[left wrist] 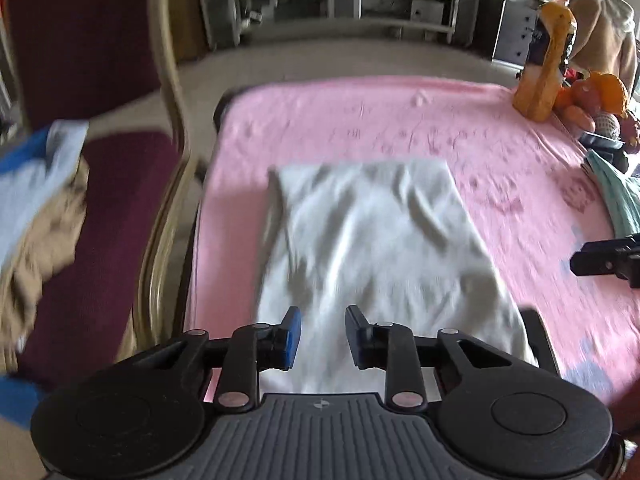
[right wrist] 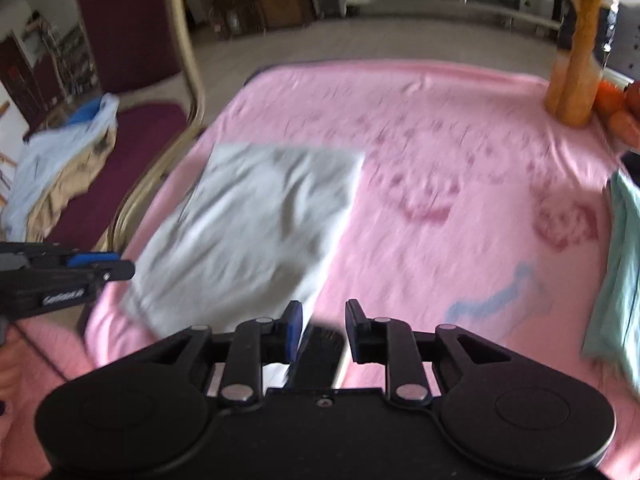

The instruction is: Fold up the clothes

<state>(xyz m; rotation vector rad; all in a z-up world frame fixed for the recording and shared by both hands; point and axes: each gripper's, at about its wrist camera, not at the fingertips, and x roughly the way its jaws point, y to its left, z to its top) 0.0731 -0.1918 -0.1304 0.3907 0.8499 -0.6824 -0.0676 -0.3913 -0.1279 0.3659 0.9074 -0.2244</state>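
Observation:
A folded white garment (left wrist: 376, 240) lies flat on the pink cloth-covered table (left wrist: 400, 120); it also shows in the right wrist view (right wrist: 248, 224). My left gripper (left wrist: 323, 332) is open and empty, hovering over the garment's near edge. My right gripper (right wrist: 323, 326) is open and empty, above the table's front edge just right of the garment's near corner. Each gripper shows at the edge of the other's view: the right one (left wrist: 608, 262) and the left one (right wrist: 80, 270).
A maroon chair (left wrist: 120, 208) stands left of the table with a pile of blue and tan clothes (left wrist: 36, 216) on its seat. An orange juice bottle (left wrist: 546, 56) and fruit (left wrist: 596, 96) stand at the far right. A mint-green garment (right wrist: 620, 272) lies at the right edge.

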